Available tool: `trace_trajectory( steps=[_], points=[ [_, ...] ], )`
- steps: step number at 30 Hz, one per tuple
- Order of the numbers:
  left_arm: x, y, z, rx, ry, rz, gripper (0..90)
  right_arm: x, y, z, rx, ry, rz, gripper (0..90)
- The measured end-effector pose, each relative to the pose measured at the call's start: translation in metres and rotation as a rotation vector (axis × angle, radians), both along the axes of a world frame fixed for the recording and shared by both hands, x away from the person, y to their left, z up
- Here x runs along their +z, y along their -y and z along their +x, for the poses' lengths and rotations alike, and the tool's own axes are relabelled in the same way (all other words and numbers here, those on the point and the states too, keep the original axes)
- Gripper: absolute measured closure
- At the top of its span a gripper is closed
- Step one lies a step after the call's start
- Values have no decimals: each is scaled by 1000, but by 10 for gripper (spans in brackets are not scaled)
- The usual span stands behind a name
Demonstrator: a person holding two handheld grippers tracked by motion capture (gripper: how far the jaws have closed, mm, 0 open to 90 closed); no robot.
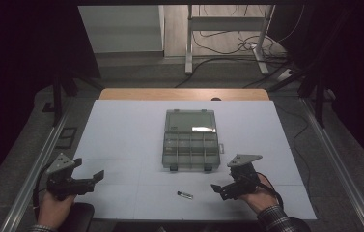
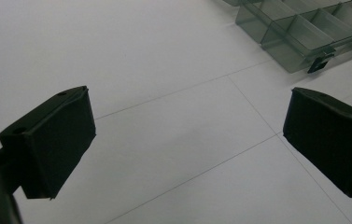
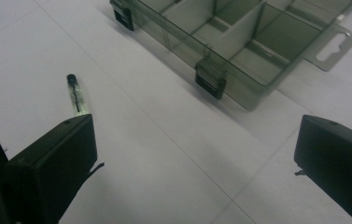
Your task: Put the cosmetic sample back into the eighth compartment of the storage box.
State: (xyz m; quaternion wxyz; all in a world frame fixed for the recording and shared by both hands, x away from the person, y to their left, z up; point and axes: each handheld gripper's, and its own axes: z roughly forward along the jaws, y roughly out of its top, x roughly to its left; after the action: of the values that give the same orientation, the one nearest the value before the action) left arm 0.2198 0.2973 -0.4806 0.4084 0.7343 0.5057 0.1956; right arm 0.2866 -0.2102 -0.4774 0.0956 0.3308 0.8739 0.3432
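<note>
Nearest of all: black fingers (image 3: 52, 158) of the right gripper (image 3: 194, 158), spread wide with nothing between them. Just past the tip of the left-hand finger in the right gripper view, lying flat on the white sheet (image 1: 121, 135): a small clear tube (image 3: 76, 95) with a black cap. Touching neither finger. Seen from the high view, same tube (image 1: 185, 195) a little ahead of the right gripper's (image 1: 222, 191) fingertips, off to their side.

Farther beyond those fingertips: a smoky organiser box (image 3: 178, 53), lid (image 1: 190, 121) thrown back flat, two dark latches (image 3: 209, 79) on the near wall. Compartments empty as far as can be made out.

Left gripper (image 1: 89, 169) held low in a hand (image 1: 54, 205), well apart from box and tube, fingers (image 2: 47, 144) likewise parted wide and gripping nothing. Corner of the box (image 2: 281, 46) up beyond its right-hand finger, bare sheet between the two.

Judged progress: early. Box (image 1: 189, 166) already open and ready to receive; tube not yet picked up. Left to do, by the look of it: closing the right fingers on the tube, carrying it over the near wall, dropping it into a compartment, and probably shutting the lid.
</note>
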Motion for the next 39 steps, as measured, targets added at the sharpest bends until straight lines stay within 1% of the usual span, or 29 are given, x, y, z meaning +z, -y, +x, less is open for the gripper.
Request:
trace_trajectory(
  steps=[4,5,8,11,14,20,21,25,26,31,37,38,39],
  points=[
    [0,0,0,0,0,1,28,0,-5,0,-1,-4,-5,0],
    [0,0,0,0,0,1,28,-1,-8,1,-2,-19,-10,0],
    [0,0,0,0,0,0,28,-1,-10,1,-4,-30,-10,0],
    [0,0,0,-1,-1,1,29,-2,-13,2,-3,-41,-23,0],
    [0,0,0,-1,-1,1,29,-4,-19,2,8,-53,-35,0],
    [0,0,0,-2,-2,2,29,-4,-26,2,20,-65,-38,0],
    [0,0,0,-2,-2,3,29,-5,-29,2,27,-66,-49,0],
    [0,0,0,-4,-2,3,29,-6,-34,2,45,-72,-64,5],
    [0,0,0,-4,-2,3,29,-7,-38,2,53,-73,-72,12],
    [0,0,0,-5,-2,2,29,-8,-44,1,62,-77,-79,39],
    [0,0,0,-6,-2,2,29,-10,-51,2,80,-84,-96,91],
    [0,0,0,-7,-2,2,29,-10,-54,3,86,-92,-103,119],
    [0,1,0,-7,-2,2,29,-10,-54,3,86,-92,-103,119]
  ],
)
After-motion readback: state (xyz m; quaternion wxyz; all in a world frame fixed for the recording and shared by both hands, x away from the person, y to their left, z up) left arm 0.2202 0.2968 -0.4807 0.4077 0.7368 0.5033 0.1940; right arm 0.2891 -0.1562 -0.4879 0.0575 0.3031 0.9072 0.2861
